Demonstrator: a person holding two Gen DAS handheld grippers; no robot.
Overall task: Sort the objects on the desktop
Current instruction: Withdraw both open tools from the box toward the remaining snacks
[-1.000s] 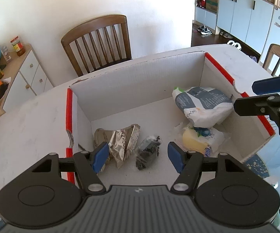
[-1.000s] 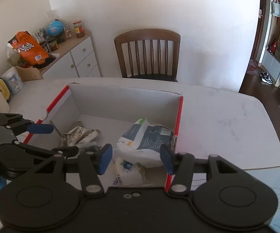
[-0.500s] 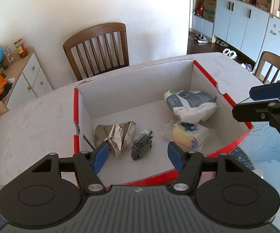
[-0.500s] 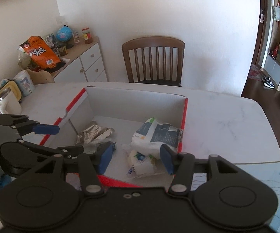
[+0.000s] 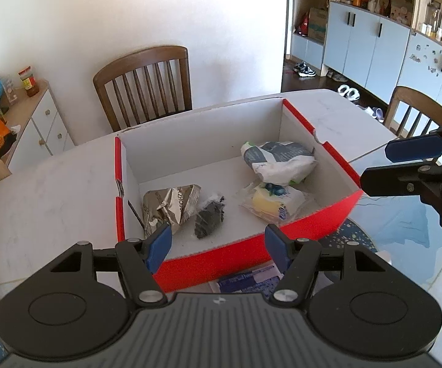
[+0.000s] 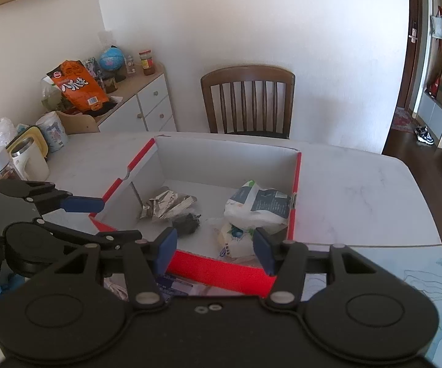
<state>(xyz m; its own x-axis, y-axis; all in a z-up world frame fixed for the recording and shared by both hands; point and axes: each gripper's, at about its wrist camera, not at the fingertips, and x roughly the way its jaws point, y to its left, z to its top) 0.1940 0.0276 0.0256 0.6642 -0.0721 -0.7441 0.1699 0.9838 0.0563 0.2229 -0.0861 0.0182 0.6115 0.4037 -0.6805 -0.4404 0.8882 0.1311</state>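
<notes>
As both grippers withdrew, box (image 5: 297, 233) red front appeared.

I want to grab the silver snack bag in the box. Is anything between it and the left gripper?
Only the box's red front wall stands partly between the open left gripper and the silver snack bag; from above, nothing covers the bag.

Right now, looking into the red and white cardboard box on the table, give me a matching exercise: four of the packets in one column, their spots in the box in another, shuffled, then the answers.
Things:
1. crumpled silver foil wrapper
2. small black crumpled packet
3. white and grey-blue plastic bag
4. clear packet with a yellow block

Places, in the left wrist view:
A. right side, towards the far wall
B. left side, by the left wall
C. middle of the floor
D. right side, nearer the front wall

Pairs: 1-B, 2-C, 3-A, 4-D
</notes>
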